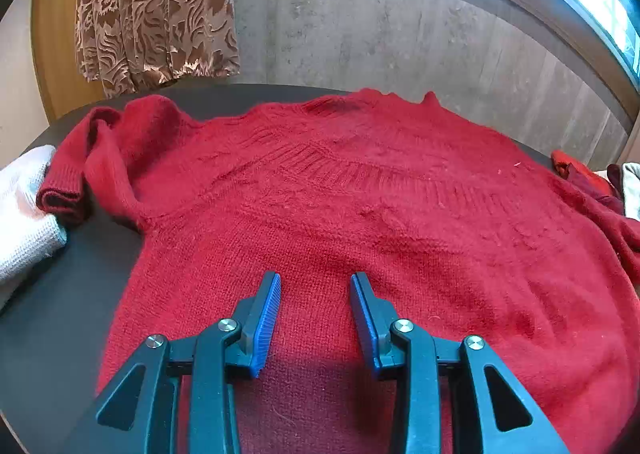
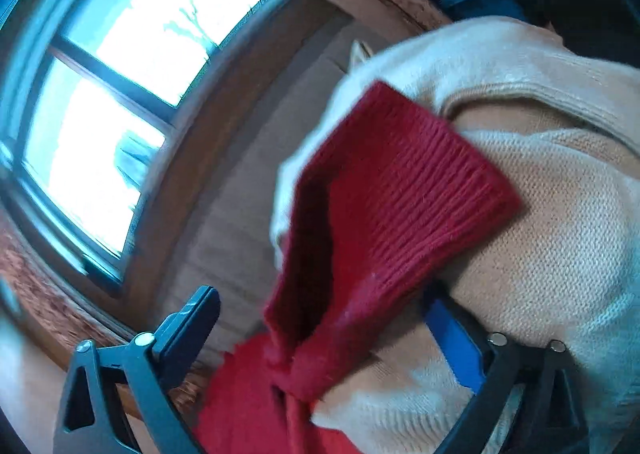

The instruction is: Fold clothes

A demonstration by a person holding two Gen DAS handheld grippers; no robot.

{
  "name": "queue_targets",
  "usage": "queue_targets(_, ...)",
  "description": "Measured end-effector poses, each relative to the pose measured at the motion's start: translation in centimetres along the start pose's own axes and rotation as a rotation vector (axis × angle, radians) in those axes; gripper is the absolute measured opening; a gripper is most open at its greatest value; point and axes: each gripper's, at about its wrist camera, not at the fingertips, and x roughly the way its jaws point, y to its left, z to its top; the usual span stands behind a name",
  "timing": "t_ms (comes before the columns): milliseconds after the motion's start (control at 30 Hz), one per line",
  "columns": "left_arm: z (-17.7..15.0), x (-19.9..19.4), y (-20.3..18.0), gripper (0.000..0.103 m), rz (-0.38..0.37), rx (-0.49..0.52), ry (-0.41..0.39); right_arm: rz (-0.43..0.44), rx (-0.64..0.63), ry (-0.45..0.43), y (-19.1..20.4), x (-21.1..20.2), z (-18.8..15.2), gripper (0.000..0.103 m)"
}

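A red knit sweater (image 1: 360,214) lies spread flat on a dark round table (image 1: 60,314), its neckline toward the far edge. One sleeve is bunched at the left, with its cuff (image 1: 60,194) doubled over. My left gripper (image 1: 316,276) hovers over the sweater's lower middle, open, with nothing between its blue pads (image 1: 266,318). In the right wrist view, the sweater's other ribbed red cuff (image 2: 392,190) stands up between the wide-apart fingers of my right gripper (image 2: 320,294). It lies close to the blue-padded finger (image 2: 452,338) and clear of the other finger (image 2: 192,318).
A folded white cloth (image 1: 24,206) lies at the table's left edge. More garments (image 1: 580,174) are heaped at the right, among them a cream knit (image 2: 540,234) behind the red cuff. A patterned curtain (image 1: 156,10), a concrete wall and a window (image 2: 120,94) stand behind.
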Motion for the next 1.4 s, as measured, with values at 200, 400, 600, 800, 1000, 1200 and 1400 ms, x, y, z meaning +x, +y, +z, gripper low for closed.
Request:
queue_targets(200,-0.1,-0.1,0.2,0.037,-0.013,-0.015,-0.002,-0.062,0.052,0.003,-0.3,0.8,0.5,0.008)
queue_targets(400,-0.2,-0.1,0.4,0.037,-0.023,-0.024,-0.005,0.089,-0.054,0.038,7.2,3.1,0.0,0.008)
queue_targets(600,-0.3,-0.1,0.7,0.037,-0.045,-0.042,-0.008,0.282,-0.171,0.241,17.8,11.8,-5.0,0.009)
queue_targets(800,-0.2,-0.1,0.9,0.038,-0.056,-0.052,-0.01,0.368,-0.418,0.542,27.4,18.0,-18.0,0.043)
queue_targets(1000,-0.2,-0.1,1.0,0.038,-0.071,-0.064,-0.01,0.289,-0.74,0.672,26.7,16.8,-27.8,0.063)
queue_targets(1200,0.3,-0.4,2.1,0.041,-0.185,-0.156,0.023,0.166,-0.936,0.625,20.4,13.4,-28.2,0.066)
queue_targets(1400,3.1,1.7,1.9,0.043,-0.452,-0.31,0.153,0.167,-0.854,0.594,15.7,12.7,-27.4,0.078)
